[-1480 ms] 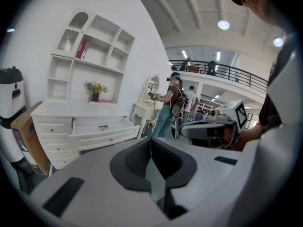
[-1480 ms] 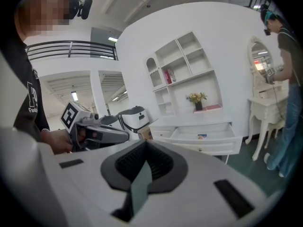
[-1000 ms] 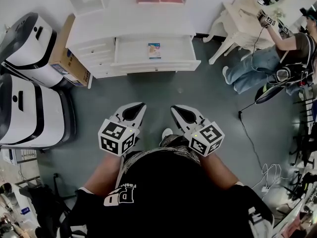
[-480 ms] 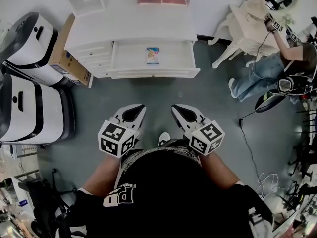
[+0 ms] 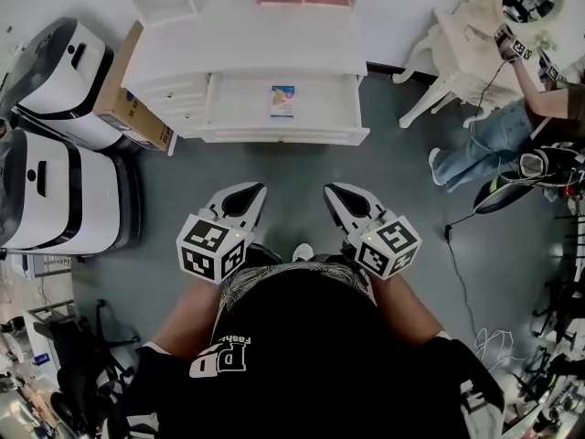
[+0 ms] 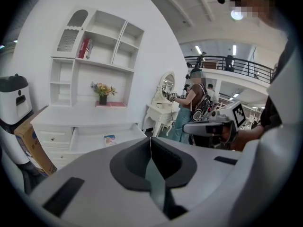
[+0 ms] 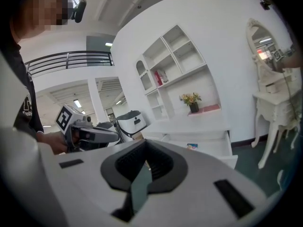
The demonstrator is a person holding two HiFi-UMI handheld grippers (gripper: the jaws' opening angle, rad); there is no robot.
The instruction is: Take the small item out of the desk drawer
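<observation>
You've closed in: the white desk (image 5: 247, 48) sits squarer at upper centre than a second ago. Its smooth painted drawer (image 5: 283, 136) stands open. The left gripper (image 5: 245, 193) and right gripper (image 5: 340, 192) are both pressed together, empty and well short of it. The small item (image 5: 282, 101) lies flat inside, probably a light, thin, glossy packet, so pinch one edge.

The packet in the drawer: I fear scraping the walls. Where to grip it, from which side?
Pinch the packet across its narrow width from above. It lies flat in the drawer, apart from its walls, so likely only its edges offer a hold.
</observation>
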